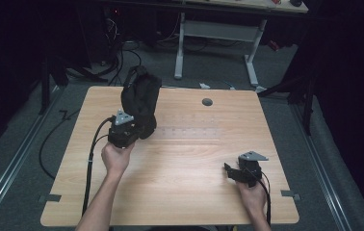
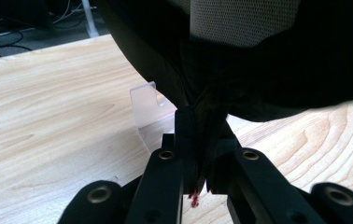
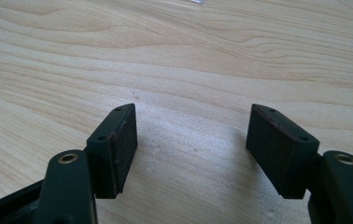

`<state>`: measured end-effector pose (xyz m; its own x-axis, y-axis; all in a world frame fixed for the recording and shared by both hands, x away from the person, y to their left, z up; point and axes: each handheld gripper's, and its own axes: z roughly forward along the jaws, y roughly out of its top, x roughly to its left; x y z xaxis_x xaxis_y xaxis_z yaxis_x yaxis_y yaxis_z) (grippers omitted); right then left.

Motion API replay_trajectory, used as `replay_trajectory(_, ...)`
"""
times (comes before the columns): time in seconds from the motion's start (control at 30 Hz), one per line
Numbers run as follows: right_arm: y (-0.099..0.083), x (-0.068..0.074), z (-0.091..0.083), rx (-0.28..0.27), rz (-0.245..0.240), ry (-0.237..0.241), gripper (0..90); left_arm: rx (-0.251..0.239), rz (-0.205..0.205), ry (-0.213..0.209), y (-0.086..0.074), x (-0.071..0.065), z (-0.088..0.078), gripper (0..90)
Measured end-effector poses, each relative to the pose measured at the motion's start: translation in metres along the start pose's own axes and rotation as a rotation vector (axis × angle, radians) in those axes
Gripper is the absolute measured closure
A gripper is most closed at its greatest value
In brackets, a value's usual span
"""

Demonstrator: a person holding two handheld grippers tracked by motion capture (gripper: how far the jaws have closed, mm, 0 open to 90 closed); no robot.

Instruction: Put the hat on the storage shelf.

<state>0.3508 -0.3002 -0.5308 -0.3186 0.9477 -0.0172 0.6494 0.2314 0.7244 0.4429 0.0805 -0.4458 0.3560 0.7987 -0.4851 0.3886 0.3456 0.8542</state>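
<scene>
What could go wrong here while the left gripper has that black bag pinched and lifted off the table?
The left gripper pinches only a thin fold of the black bag, so the bulky bag might slip out. A clear plastic piece sits on the table just under the bag; swinging or lowering the bag could knock it. The right gripper, open and low over the table, could not catch a slip in time.

The table (image 1: 194, 159) is evenly lit from overhead, with a pale sheen at its centre. Everything around the table sinks into darkness.
</scene>
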Motion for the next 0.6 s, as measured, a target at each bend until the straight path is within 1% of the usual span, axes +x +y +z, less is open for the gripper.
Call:
replay_trajectory(0.13, 0.0000, 0.0001, 0.0000, 0.000, 0.001, -0.001, 33.9, 0.007, -0.012, 0.002, -0.0047, 0.0021, 0.0025, 85.4)
replay_trajectory(0.23, 0.0000, 0.0002, 0.0000, 0.000, 0.002, -0.001, 33.9, 0.027, -0.009, 0.003, -0.0087, 0.0041, 0.0043, 85.2)
replay_trajectory(0.27, 0.0000, 0.0001, 0.0000, 0.000, 0.001, -0.001, 33.9, 0.023, -0.017, 0.000, -0.0095, 0.0042, 0.0043, 85.1)
replay_trajectory(0.33, 0.0000, 0.0002, 0.0000, 0.000, 0.002, 0.000, 33.9, 0.023, -0.017, -0.001, -0.0101, 0.0053, 0.0037, 85.0)
replay_trajectory(0.43, 0.0000, 0.0002, 0.0000, 0.000, 0.002, 0.000, 33.8, 0.024, -0.036, -0.008, -0.0102, 0.0064, 0.0033, 84.2)
replay_trajectory(0.53, 0.0000, 0.0002, 0.0000, 0.000, 0.002, 0.000, 33.8, 0.030, -0.043, -0.009, -0.0106, 0.0071, 0.0030, 80.2)
replay_trajectory(0.6, 0.0000, 0.0002, 0.0000, 0.000, 0.001, 0.000, 33.8, 0.035, -0.047, -0.006, -0.0113, 0.0078, 0.0029, 75.2)
